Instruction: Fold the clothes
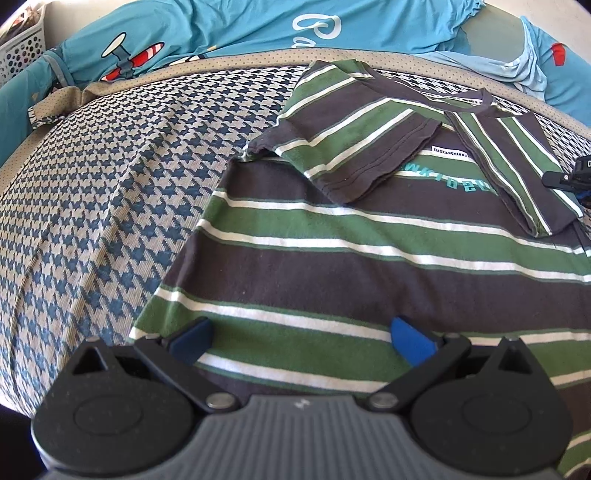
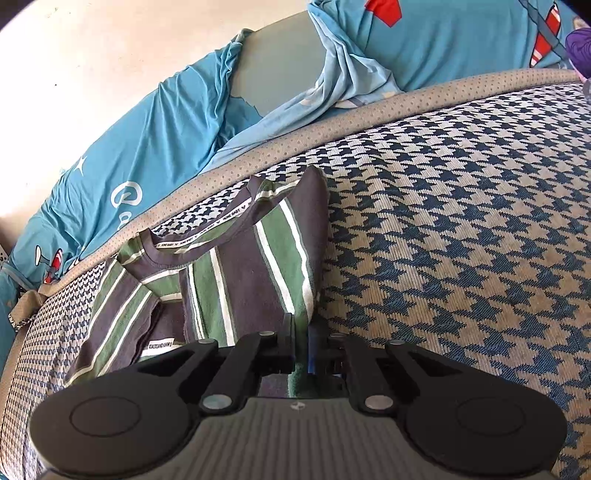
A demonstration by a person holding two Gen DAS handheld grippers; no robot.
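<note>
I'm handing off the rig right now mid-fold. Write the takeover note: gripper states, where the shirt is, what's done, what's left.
Left gripper: open, hovering over the hem end of the striped T-shirt, holding nothing.
Right gripper: shut on the shirt's right sleeve.
Shirt lies flat on the houndstooth mattress, collar toward the blue bedding.
Done: left sleeve folded in over the chest; right sleeve also laid inward.
Left: release the right sleeve, then fold the body, probably hem up toward the collar.

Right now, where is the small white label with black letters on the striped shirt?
In the left wrist view, the white label sits right of centre on the striped shirt, between the two folded-in sleeves and just above the teal chest lettering.
</note>
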